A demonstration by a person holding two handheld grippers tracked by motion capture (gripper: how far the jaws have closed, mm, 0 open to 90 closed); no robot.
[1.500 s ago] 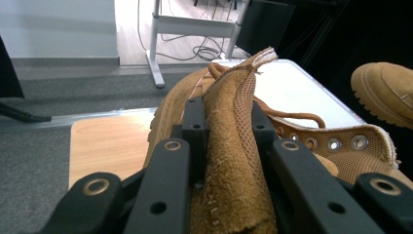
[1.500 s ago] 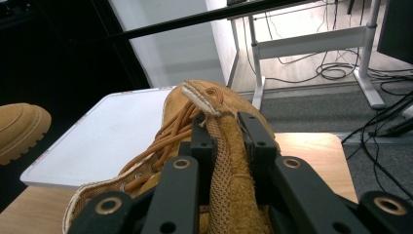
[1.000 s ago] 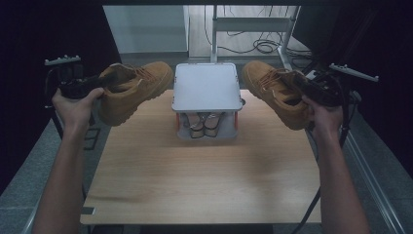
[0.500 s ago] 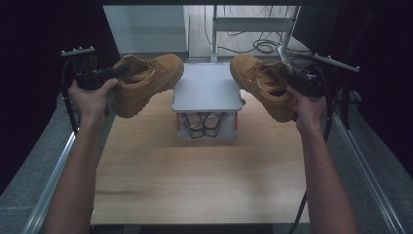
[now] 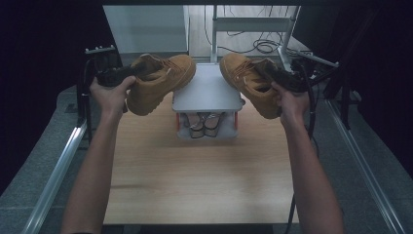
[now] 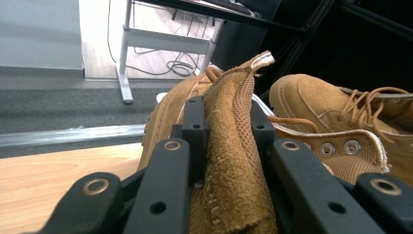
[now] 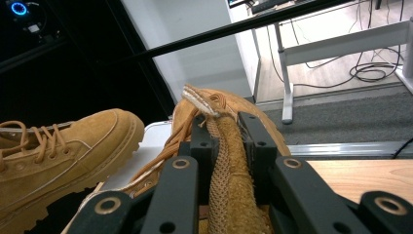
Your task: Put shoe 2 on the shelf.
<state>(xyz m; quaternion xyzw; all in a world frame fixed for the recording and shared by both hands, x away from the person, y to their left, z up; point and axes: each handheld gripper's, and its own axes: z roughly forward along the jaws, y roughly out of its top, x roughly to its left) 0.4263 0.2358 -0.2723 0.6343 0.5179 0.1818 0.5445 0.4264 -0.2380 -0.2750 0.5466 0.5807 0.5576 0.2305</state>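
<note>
Two tan suede boots hang in the air above the table's far half. My left gripper (image 5: 124, 73) is shut on the collar of the left boot (image 5: 158, 83), whose toe points toward the middle. In the left gripper view the jaws pinch that boot's suede collar (image 6: 229, 146), with the other boot (image 6: 336, 112) beyond at right. My right gripper (image 5: 272, 73) is shut on the collar of the right boot (image 5: 246, 83). The right gripper view has its jaws clamped on the mesh-lined collar (image 7: 226, 156), with the left boot (image 7: 63, 146) at the left.
A small white two-tier rack (image 5: 208, 90) stands at the table's far middle, between and just below the two boots, with sandals (image 5: 204, 124) on its lower shelf. The wooden table (image 5: 195, 180) has metal rails (image 5: 63, 161) on both sides. A desk frame and cables lie beyond.
Both hands have carried their boots inward and away from me, so the toes now hang over the rack's top edges. Both grips are unchanged.
</note>
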